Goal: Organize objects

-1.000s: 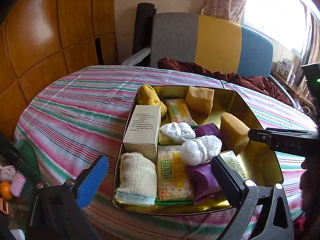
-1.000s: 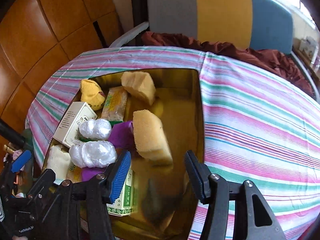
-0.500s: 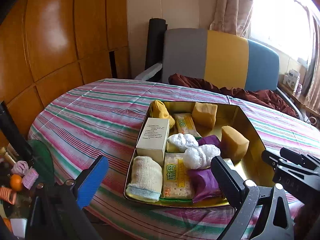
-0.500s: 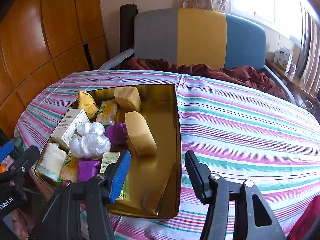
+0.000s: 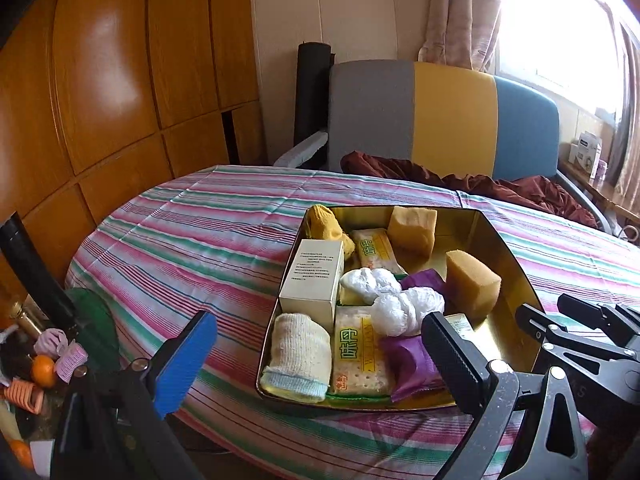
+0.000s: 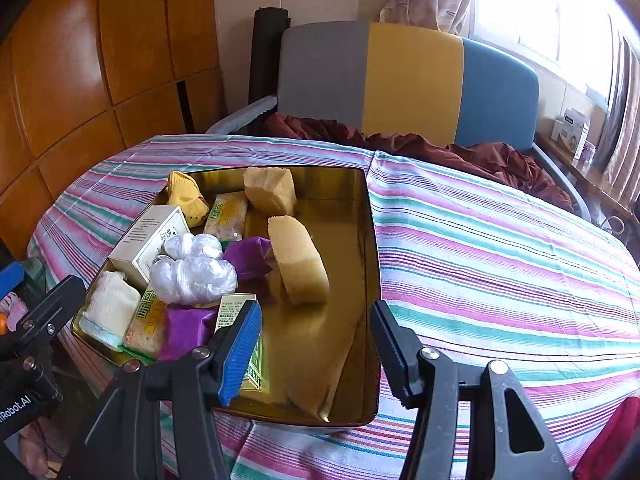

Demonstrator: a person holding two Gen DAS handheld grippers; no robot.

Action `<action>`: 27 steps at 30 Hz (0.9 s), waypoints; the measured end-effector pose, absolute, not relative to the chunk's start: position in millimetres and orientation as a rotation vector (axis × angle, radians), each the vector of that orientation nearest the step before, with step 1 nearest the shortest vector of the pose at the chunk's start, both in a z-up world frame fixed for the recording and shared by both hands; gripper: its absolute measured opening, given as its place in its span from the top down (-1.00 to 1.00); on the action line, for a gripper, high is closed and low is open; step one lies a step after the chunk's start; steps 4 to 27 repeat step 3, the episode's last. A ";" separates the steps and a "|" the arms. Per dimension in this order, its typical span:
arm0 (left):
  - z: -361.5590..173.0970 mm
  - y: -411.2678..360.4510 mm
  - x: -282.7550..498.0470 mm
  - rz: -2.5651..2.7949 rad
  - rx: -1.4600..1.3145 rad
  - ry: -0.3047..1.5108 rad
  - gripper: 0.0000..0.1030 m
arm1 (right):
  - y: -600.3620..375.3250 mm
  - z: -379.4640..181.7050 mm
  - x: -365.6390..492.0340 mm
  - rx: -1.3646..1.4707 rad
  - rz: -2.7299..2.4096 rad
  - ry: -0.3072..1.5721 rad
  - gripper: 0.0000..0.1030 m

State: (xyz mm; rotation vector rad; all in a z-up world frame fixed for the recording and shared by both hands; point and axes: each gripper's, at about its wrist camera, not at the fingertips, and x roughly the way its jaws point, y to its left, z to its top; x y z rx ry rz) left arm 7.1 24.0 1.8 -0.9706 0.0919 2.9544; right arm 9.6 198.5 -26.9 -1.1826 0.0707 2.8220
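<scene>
We have drawn both claws back from the gold tin (image 6: 366, 240) — left claw (image 5: 320, 356) and right claw (image 6: 316, 344) spread, empty — sorting looks finished.

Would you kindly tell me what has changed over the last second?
Both grippers, left gripper and right gripper, drew back from the gold metal tin on the striped tablecloth, so more of the room shows. Neither took or released anything; both stayed open and empty. The tin's contents kept their places.

A gold tin (image 5: 516, 276) on the striped bench holds sponges (image 5: 472, 284), biscuit packs (image 5: 356, 356), socks (image 5: 300, 356), crowded toward nine o'clock.
</scene>
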 end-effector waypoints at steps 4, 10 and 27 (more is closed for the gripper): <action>4.4 22.4 6.4 2.963 -0.969 0.090 -0.99 | 200.2 -24.3 10.2 -1.166 2.827 0.072 -0.11; 4.4 22.4 6.4 2.963 -0.969 0.090 -0.99 | 200.2 -24.3 10.2 -1.166 2.827 0.072 -0.11; 4.4 22.4 6.4 2.963 -0.969 0.090 -0.99 | 200.2 -24.3 10.2 -1.166 2.827 0.072 -0.11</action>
